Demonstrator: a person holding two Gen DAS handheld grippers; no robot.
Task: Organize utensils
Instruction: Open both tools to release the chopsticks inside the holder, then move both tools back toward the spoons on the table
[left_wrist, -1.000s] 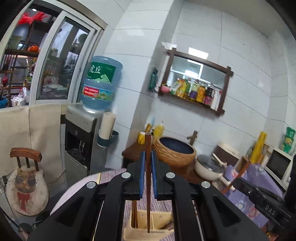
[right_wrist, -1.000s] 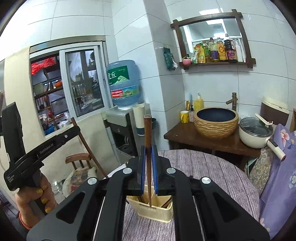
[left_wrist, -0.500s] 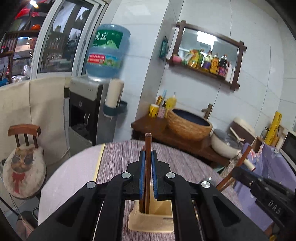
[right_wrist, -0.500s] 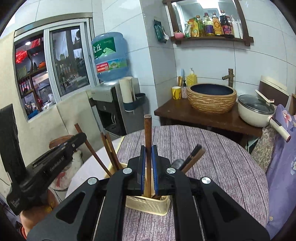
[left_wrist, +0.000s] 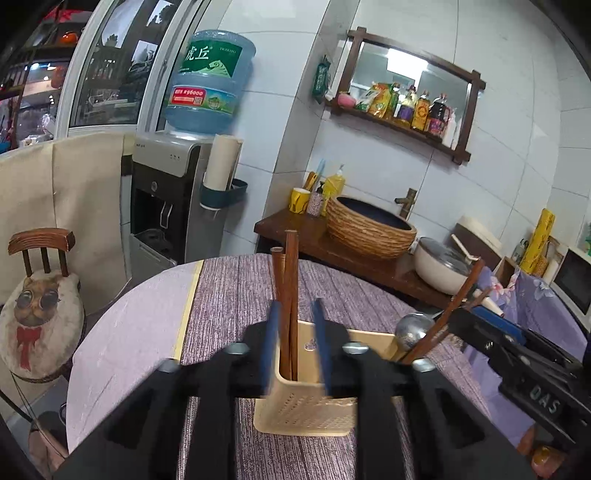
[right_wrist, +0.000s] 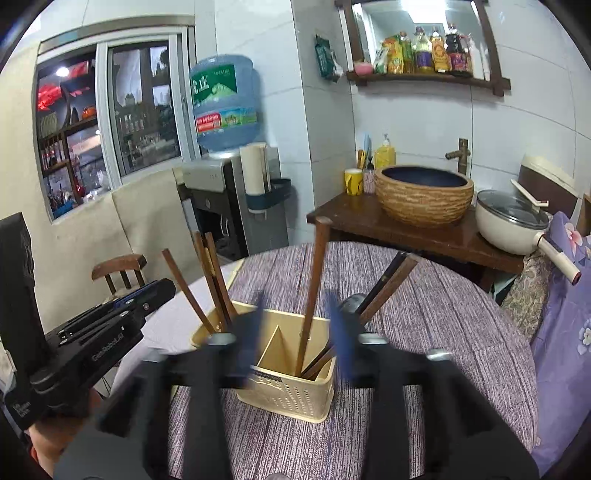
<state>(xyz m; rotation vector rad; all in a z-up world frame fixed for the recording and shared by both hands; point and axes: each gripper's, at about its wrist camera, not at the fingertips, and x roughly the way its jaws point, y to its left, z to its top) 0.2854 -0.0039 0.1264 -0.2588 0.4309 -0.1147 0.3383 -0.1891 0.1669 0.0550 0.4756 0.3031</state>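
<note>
Right gripper (right_wrist: 295, 332) opening, chopstick (right_wrist: 314, 291) near-upright in holder (right_wrist: 295, 391)

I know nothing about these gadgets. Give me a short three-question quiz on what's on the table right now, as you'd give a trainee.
1. True or false: the beige holder has one undivided compartment.
2. The chopstick between the right gripper fingers stands in which compartment, seen from the right wrist: A left, B right?
3. Fill in: the table's striped cloth is ____.

Key: 1 false, a divider splits it. 2 B. 3 purple.
</note>
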